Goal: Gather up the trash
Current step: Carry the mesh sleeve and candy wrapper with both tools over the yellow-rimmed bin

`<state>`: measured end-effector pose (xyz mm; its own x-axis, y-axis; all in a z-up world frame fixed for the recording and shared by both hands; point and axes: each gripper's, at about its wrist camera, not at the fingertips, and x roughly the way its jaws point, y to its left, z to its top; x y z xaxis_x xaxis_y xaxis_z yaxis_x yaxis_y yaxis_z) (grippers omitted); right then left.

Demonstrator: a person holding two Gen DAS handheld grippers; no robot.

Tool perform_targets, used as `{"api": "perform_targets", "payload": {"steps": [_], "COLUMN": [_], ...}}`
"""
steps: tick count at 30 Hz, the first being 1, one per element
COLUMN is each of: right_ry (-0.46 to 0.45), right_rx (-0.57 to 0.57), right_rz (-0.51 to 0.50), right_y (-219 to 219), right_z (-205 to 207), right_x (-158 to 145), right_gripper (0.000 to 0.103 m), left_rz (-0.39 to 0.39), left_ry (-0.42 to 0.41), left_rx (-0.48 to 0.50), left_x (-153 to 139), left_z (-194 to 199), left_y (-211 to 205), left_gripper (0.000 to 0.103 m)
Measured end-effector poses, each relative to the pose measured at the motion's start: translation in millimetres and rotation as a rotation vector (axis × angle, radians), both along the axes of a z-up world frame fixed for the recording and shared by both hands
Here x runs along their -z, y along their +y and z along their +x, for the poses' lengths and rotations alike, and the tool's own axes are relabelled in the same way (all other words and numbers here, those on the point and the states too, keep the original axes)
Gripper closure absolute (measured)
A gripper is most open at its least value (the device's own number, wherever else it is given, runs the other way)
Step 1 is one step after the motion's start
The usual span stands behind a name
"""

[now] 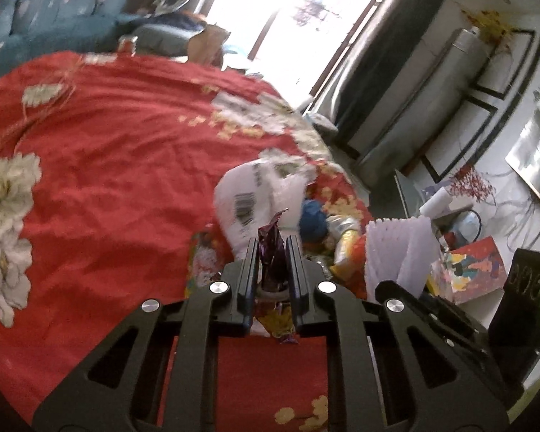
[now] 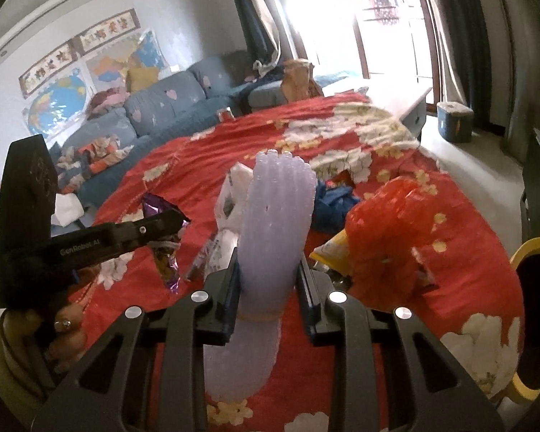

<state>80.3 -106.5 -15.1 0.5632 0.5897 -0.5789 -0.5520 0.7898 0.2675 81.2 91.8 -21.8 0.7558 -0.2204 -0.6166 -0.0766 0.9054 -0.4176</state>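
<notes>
My left claw (image 1: 273, 252) is pinching a crumpled purple foil wrapper (image 1: 271, 248), which stands up between the 2 fingers with its lower end poking out beneath them; no print on it is readable. My right claw (image 2: 270, 280) is clamped on a pale lilac foam sleeve (image 2: 275, 216) with a bumpy, netted surface, whose top rises above the fingers while its bottom runs down between the claw's arms, so I cannot see where it ends. Both pieces are lifted above the red flowered cloth (image 1: 108, 151) that covers the counter. The rest of the trash lies in a heap on that cloth just beyond my claws: a white plastic bag with a barcode (image 1: 244, 201), a blue crumpled thing (image 1: 313, 219) whose material I cannot make out, a yellow packet (image 2: 333, 250) mostly buried under a red plastic bag (image 2: 385, 230). In the right wrist view my left claw shows from the side with the wrapper in its tip, and the hand (image 2: 66, 327) carrying it is half cut off at the frame edge. The window glare washes out whatever is past the far rim of the counter.
</notes>
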Motion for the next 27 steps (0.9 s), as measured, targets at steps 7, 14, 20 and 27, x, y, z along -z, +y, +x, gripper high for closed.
{"api": "perform_targets", "payload": {"steps": [7,14,20,27], "right_ry": [-0.026,-0.060,-0.075,-0.077], "right_rx": [0.075,0.155,0.226,0.331], "right_rz": [0.045,0.077,0.086,0.104], "right_y": [-36,-73,-104,-147], "right_z": [-2,-4,-7,-4], "right_x": [-17,-32,-36,-36], "right_gripper": [0.076,0.076,0.076,0.076], "left_rz": [0.061,0.104,0.133,0.156], "left_ry": [-0.039,-0.067,-0.088,-0.095], "left_rx": [0.068,0.139,0.203,0.278], "left_x": [-18,-31,-37,-38], "left_z": [3,10,20,34], "left_y": [-33,-67,-102,-145], "left_gripper": [0.093,0.093,0.093,0.093]}}
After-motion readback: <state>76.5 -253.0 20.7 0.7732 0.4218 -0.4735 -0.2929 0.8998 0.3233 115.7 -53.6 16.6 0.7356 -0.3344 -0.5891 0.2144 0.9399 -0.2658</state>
